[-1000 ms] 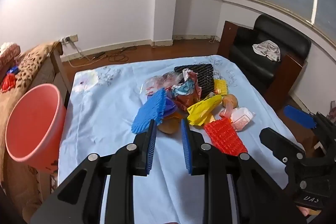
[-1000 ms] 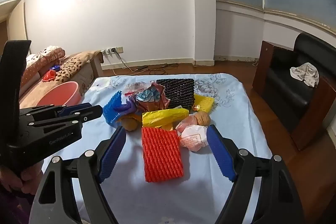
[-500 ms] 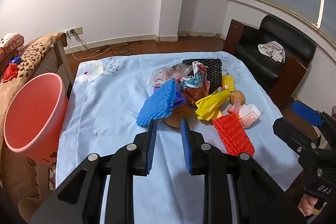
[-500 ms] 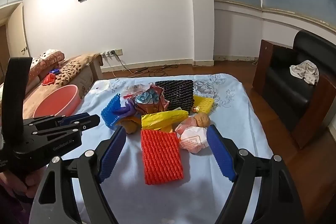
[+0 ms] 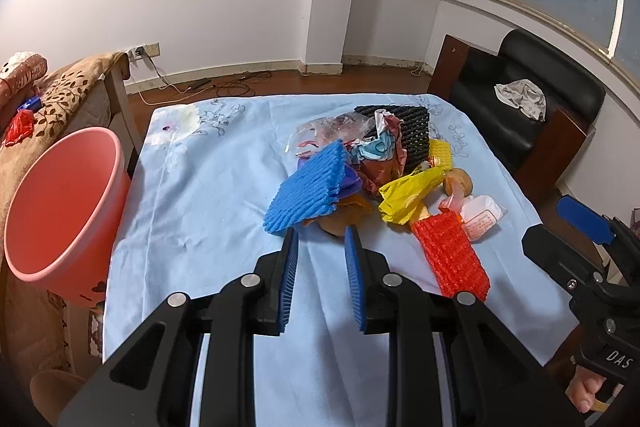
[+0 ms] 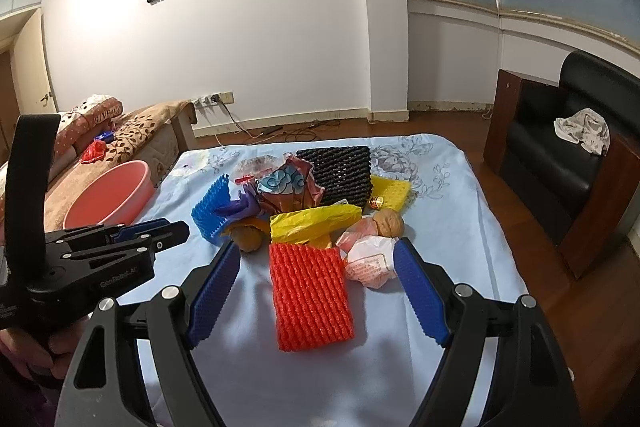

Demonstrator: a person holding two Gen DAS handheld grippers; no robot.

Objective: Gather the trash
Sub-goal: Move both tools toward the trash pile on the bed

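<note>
A trash pile lies on the blue tablecloth [image 5: 208, 211]: a blue foam net [image 5: 308, 191], a red foam net [image 6: 310, 297], a yellow bag [image 6: 316, 221], a black foam net [image 6: 340, 173], a yellow foam net [image 6: 394, 191], a crumpled colourful wrapper [image 6: 284, 183], a white and pink packet [image 6: 370, 261] and a walnut [image 6: 390, 223]. My left gripper [image 5: 320, 239] hangs just short of the blue net, its jaws narrowly apart and empty. My right gripper [image 6: 316, 247] stands wide open over the red net, touching nothing.
A pink basin [image 5: 60, 203] stands off the table's left edge beside a brown sofa [image 5: 68, 87]. A black armchair [image 5: 520, 123] with a cloth on it stands to the right. Each gripper shows in the other's view, held by a hand.
The left wrist view has swung a little, so the pile sits further right and the basin shows more fully. The right gripper has stayed put. Neither pair of jaws has changed.
</note>
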